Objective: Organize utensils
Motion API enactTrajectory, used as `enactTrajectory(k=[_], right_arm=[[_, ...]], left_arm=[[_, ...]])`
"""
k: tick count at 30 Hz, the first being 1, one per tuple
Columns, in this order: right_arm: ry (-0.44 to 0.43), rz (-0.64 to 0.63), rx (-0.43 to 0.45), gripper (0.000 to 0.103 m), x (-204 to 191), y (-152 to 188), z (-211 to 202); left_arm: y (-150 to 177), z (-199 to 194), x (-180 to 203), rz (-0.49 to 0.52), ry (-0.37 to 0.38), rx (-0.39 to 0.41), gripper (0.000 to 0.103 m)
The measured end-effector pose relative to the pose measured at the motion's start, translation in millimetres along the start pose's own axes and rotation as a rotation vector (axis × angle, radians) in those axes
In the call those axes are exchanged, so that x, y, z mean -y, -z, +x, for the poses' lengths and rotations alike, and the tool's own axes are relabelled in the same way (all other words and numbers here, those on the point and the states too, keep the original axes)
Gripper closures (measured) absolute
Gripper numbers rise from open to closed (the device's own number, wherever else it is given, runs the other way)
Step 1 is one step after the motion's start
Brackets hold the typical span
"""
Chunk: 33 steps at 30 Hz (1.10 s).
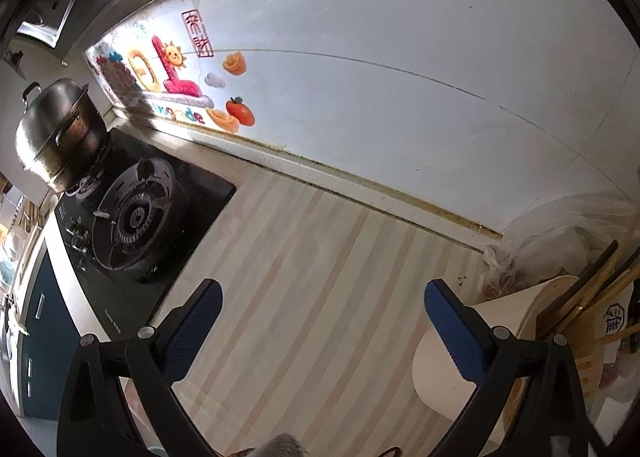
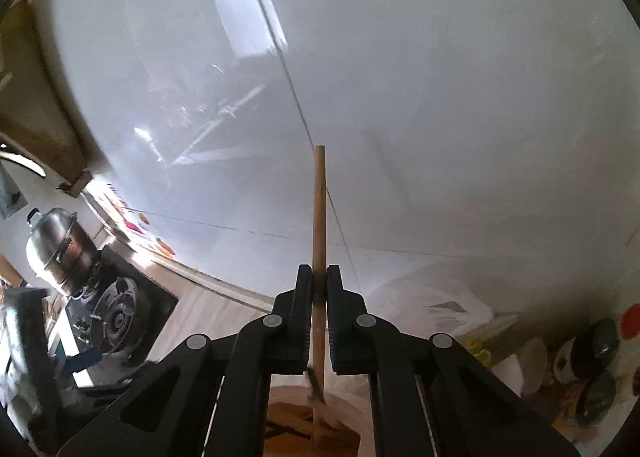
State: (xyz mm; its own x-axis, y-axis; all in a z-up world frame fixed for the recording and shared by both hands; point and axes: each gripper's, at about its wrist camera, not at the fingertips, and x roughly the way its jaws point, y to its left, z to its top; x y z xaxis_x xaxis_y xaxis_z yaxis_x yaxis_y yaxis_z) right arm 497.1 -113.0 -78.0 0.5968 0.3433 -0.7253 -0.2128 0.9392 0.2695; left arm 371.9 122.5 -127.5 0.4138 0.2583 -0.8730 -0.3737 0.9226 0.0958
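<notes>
The left gripper (image 1: 322, 323) is built of matte black plastic links, each arm a flat bar with a triangular cut-out near its base. Round silver-grey pivot caps sit at the joints, two on each side. Its fingers (image 1: 454, 327) carry blue pads with a fine dotted texture. The right gripper (image 2: 319, 285) has the same black linkage and grey pivot caps, with ribbed inner faces on its fingers (image 2: 303, 297).

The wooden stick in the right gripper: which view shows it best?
The right wrist view: the wooden stick stands upright, clamped in the right gripper. The left wrist view shows only similar sticks at its right edge, none gripped.
</notes>
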Motion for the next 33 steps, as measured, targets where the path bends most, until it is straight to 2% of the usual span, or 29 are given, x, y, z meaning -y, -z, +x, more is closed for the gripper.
enactTrajectory(k=[3,9,11,12,18,19,21,24,27,30,33], right_arm=[[-0.005,-0.036,0.027,0.096,-6,4,-20],[-0.013,-0.081,-0.044,0.093,-12,19,-28],[-0.040,-0.037,-0.064,0.077,-5,18,-38],[-0.057,-0.012,-0.049,0.066,0,18,-46],[-0.034,0.046,0.041,0.059,18,25,-106],[-0.017,0.059,0.051,0.051,22,31,-117],[0.033,0.091,0.072,0.041,31,45,-139],[0.112,0.161,0.074,0.040,51,82,-165],[0.237,0.254,0.023,0.040,81,136,-182],[0.338,0.367,-0.092,0.040,119,201,-186],[0.389,0.453,-0.227,0.042,151,257,-176]], left_arm=[[3,-2,-4,-0.014,0.009,0.001,0.000],[9,-17,-6,-0.007,0.032,0.026,0.000],[12,-25,-7,-0.007,0.046,0.041,0.000],[13,-29,-8,-0.007,0.049,0.050,0.000],[23,-60,-12,0.013,0.070,0.120,0.000],[29,-67,-12,0.019,0.080,0.134,0.000],[40,-77,-10,0.040,0.104,0.155,0.000],[66,-86,4,0.107,0.136,0.162,0.000],[96,-87,28,0.182,0.193,0.135,0.000],[137,-69,71,0.301,0.262,0.049,0.000],[184,-37,124,0.401,0.338,-0.088,0.000]])
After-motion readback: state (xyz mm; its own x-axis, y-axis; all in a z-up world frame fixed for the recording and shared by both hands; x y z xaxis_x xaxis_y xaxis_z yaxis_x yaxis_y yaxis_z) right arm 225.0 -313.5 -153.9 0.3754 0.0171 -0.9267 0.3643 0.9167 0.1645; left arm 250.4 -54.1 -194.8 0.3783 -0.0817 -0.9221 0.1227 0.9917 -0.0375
